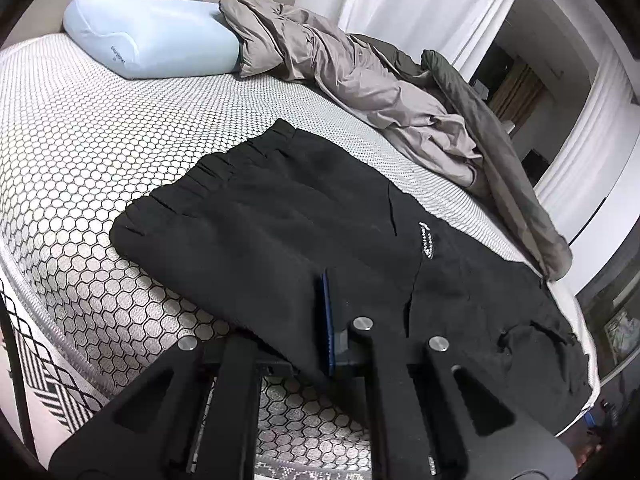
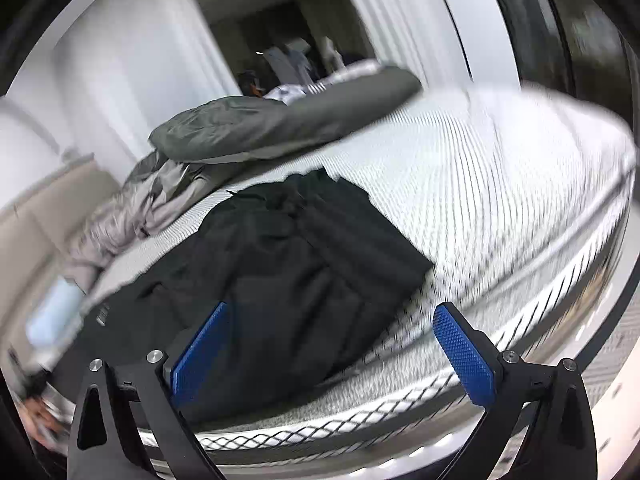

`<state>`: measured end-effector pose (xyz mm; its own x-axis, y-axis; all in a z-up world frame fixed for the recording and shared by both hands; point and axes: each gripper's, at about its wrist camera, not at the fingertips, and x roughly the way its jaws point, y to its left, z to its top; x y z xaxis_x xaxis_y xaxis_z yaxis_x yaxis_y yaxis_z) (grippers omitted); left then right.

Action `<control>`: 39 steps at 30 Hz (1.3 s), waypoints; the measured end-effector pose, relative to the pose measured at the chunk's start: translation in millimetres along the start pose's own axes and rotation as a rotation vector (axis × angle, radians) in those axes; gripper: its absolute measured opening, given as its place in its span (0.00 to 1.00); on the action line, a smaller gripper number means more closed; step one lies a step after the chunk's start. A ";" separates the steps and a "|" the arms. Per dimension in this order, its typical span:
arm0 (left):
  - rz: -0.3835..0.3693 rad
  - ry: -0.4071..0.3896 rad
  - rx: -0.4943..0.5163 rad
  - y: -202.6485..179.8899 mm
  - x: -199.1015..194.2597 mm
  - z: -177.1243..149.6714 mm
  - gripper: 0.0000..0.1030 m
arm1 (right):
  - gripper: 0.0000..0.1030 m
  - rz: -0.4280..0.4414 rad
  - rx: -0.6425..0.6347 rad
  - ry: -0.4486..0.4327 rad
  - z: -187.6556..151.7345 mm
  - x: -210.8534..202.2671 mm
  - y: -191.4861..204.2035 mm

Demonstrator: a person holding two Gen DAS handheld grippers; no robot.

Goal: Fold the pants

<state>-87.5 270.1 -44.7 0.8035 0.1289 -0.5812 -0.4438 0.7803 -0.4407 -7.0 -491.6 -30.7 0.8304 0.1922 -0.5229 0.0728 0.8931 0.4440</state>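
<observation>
- lying flat on the bed (image 1: 80, 152), the black pants (image 1: 280, 240) stretch from the gathered elastic waistband (image 1: 224, 168) at the far left toward the legs at the right, where the cloth reaches the mattress edge; a small white logo (image 1: 427, 242) sits near the hip.
- in the left wrist view the left hand-held gripper (image 1: 336, 332) has its jaws drawn together on the near edge of the pants, one blue pad (image 1: 327, 320) showing edge-on against the fabric.
- beyond the pants, a pale blue pillow (image 1: 152, 44) and a rumpled grey duvet (image 1: 360, 76) lie well apart from the work.
- the right wrist view is blurred; the right hand-held gripper (image 2: 332, 344) hangs with its jaws wide apart, nothing between them, over the leg end of the pants (image 2: 304, 264), which looks bunched and partly doubled over.
- the cloth looks soft, light and limp, likely to sag and crease wherever it is unsupported, so a firm pinch through both layers is wise.
- the best holds seem to be the sturdy waistband and the leg hems, or the side seam near the gripped edge.
</observation>
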 end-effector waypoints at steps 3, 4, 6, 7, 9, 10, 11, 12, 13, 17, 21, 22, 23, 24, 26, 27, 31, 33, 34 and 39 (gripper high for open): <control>0.004 0.003 0.002 0.7 -2.2 -2.1 0.06 | 0.95 0.130 0.126 0.067 2.6 20.1 -17.8; 0.004 0.004 0.001 0.5 -0.6 -1.5 0.06 | 0.91 0.157 0.165 0.084 3.8 28.8 -22.0; 0.003 0.010 0.002 -0.9 2.7 -0.4 0.06 | 0.89 0.201 0.205 0.120 7.4 44.2 -25.2; 0.002 0.011 0.001 -0.8 3.8 0.3 0.06 | 0.86 0.189 0.205 0.128 9.6 51.2 -24.1; -0.001 0.011 0.000 -1.1 5.3 1.7 0.06 | 0.70 0.151 0.167 0.113 13.8 56.0 -18.0; -0.002 0.012 0.002 -1.2 6.1 2.7 0.06 | 0.52 0.128 0.148 0.103 15.0 55.7 -15.0; -0.001 0.014 0.008 -1.8 6.8 3.5 0.05 | 0.40 0.124 0.149 0.094 15.0 53.8 -14.7; 0.001 0.017 0.016 -2.0 5.9 3.1 0.05 | 0.34 0.133 0.155 0.094 14.1 51.8 -15.5; 0.001 0.025 0.023 -1.3 4.9 2.6 0.05 | 0.17 0.140 0.156 0.093 13.8 49.5 -15.7; -0.003 0.074 0.022 7.3 -4.5 -4.9 0.05 | 0.11 0.099 0.124 0.096 10.9 27.6 -21.8; -0.025 0.064 0.030 6.2 -22.0 -10.3 0.04 | 0.10 0.127 0.190 0.070 11.4 10.2 -29.7; -0.033 0.052 0.028 5.3 -27.3 -8.7 0.04 | 0.10 0.132 0.196 0.058 11.1 5.1 -28.3; -0.050 0.035 0.023 3.4 -34.5 -3.6 0.04 | 0.09 0.137 0.192 0.038 12.9 -1.0 -24.4; -0.061 0.025 0.019 1.9 -38.7 0.5 0.04 | 0.09 0.141 0.187 0.011 16.5 -8.3 -18.6; -0.072 0.005 0.024 -5.6 -43.4 15.8 0.03 | 0.09 0.139 0.165 -0.033 27.9 -17.3 -3.8; -0.071 -0.003 0.031 -9.9 -43.2 22.6 0.03 | 0.09 0.128 0.147 -0.057 34.8 -20.9 5.1; -0.068 -0.015 0.061 -33.1 -34.3 58.3 0.02 | 0.09 0.072 0.076 -0.136 69.8 -21.4 42.7; -0.063 -0.015 0.089 -49.7 -21.1 83.6 0.02 | 0.09 0.035 0.049 -0.142 90.1 -9.5 57.6; -0.058 -0.012 0.101 -56.9 -13.4 94.9 0.02 | 0.09 0.013 0.036 -0.146 103.8 0.9 66.0; -0.009 0.059 0.187 -99.3 74.7 158.7 0.02 | 0.09 -0.066 -0.022 -0.117 169.7 78.9 99.7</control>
<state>79.5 299.4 64.2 0.7801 0.0897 -0.6191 -0.3512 0.8818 -0.3147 159.5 -456.4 95.8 0.8831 0.0855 -0.4614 0.1180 0.9113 0.3946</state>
